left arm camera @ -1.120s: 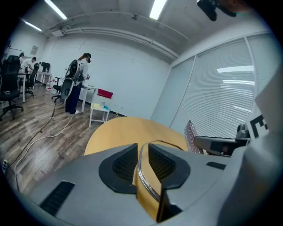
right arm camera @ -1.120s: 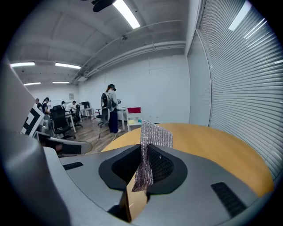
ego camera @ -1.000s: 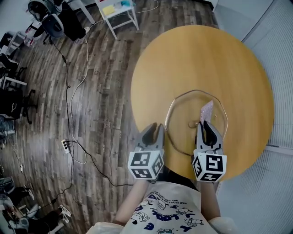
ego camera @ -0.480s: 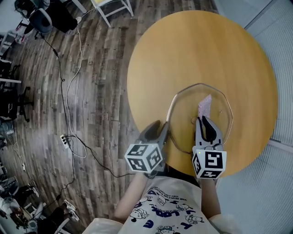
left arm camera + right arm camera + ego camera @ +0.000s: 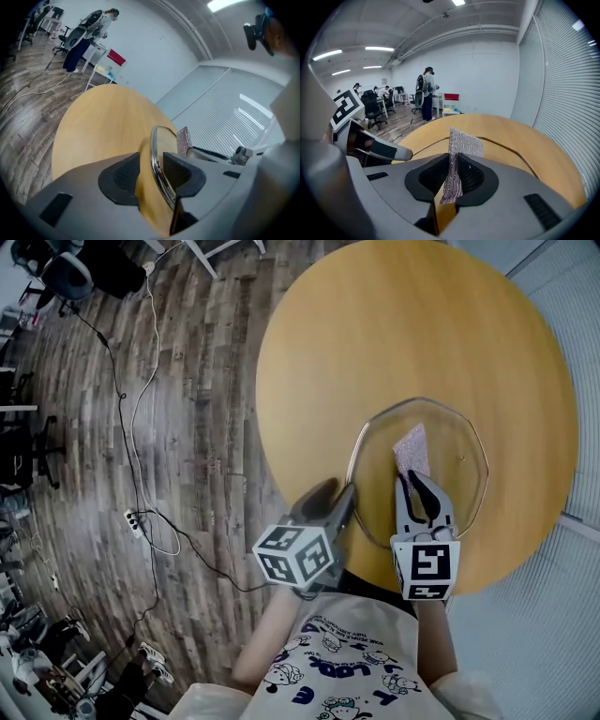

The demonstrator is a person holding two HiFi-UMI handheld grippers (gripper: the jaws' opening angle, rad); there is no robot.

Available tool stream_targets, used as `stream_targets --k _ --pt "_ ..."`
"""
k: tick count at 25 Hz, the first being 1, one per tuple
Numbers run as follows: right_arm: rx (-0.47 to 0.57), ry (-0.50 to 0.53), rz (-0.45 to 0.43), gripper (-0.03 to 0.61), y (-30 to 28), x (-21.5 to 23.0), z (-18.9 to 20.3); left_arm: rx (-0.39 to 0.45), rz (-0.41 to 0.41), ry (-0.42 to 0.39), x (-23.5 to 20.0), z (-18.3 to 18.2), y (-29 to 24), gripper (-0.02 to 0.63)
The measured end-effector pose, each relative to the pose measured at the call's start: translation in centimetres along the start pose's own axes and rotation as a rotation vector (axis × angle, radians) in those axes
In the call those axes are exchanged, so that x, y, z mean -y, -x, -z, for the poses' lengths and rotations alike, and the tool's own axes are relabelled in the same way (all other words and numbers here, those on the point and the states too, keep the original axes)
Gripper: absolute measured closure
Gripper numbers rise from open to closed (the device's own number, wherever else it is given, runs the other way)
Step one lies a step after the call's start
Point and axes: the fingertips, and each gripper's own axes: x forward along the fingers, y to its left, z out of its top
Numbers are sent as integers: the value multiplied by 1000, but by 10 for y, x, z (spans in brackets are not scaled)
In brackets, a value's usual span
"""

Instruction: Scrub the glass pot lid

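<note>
Round wooden table point(image 5: 375, 324) under glass lid point(image 5: 455, 442), plank floor point(image 5: 206, 409) around

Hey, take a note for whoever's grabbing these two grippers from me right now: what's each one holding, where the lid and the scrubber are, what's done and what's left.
Left gripper: shut on the metal rim of the glass pot lid, at its near-left edge.
Right gripper: shut on the silvery scrub pad, which sticks out forward over the glass.
The lid sits over the near right part of the round table.
Done: lid steadied, pad gripped and placed over the lid.
Left: the scrubbing itself. The pictures do not show how much of the glass is already cleaned, so work the pad across the whole lid.
</note>
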Motion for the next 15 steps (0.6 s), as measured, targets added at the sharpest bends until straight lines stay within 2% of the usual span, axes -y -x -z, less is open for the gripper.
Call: stream_targets --k 5,10,15 --pt "-31 59 -17 514 -7 -8 4 -16 35 43 -1 1 -6 474" --pt "-47 105 -38 515 -8 -12 9 -35 50 33 4 8 -7 474" --pt "-93 237 -55 515 -7 -11 14 -39 54 76 5 10 -10 474"
